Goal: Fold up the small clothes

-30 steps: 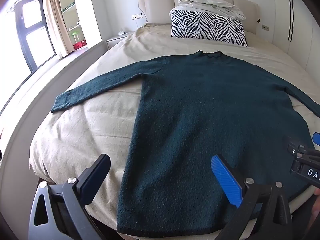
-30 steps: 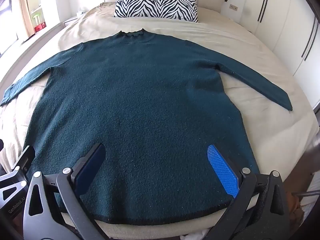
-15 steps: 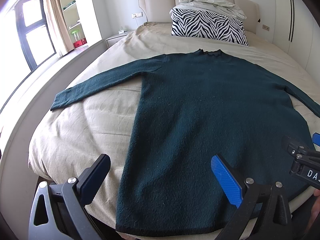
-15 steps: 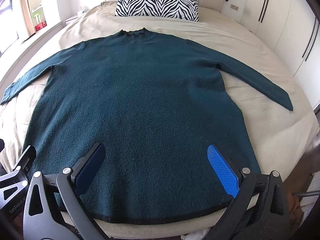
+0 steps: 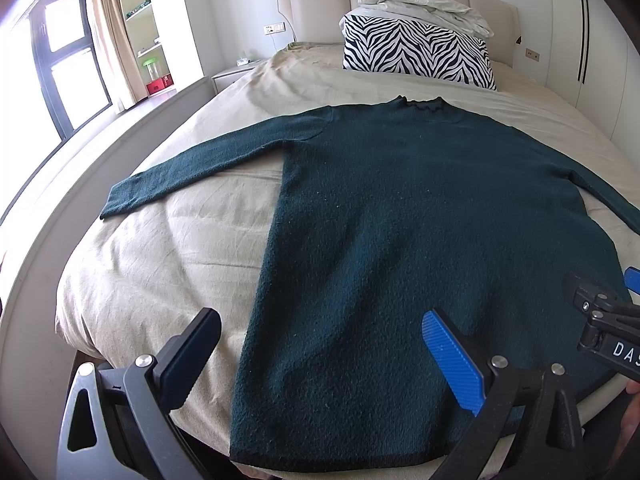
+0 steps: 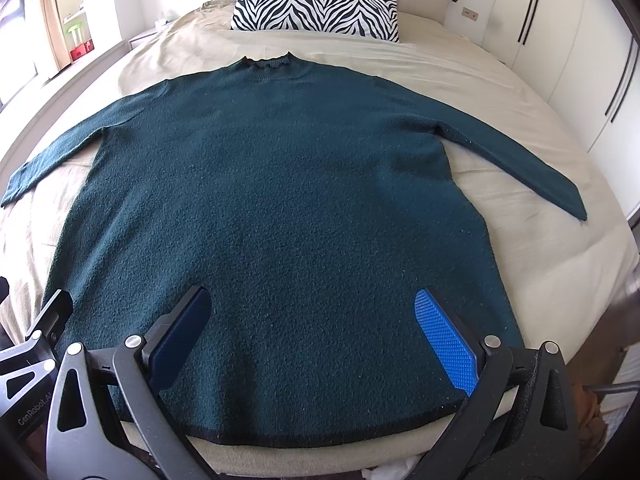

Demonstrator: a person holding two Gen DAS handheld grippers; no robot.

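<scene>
Sweater point(image 6: 276, 208) spread flat on bed point(image 6: 540, 264), hem at foot edge, no fold yet; left tongs point(image 5: 320, 364) and right tongs point(image 6: 312, 344) both apart, empty, over hem

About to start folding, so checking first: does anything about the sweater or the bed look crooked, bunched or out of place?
Nothing stands out. The sweater lies flat and face up on the bed, both sleeves spread out to the sides, collar toward the striped pillow. Its hem sits close to the bed's near edge. Both tongs are open above the hem.
</scene>
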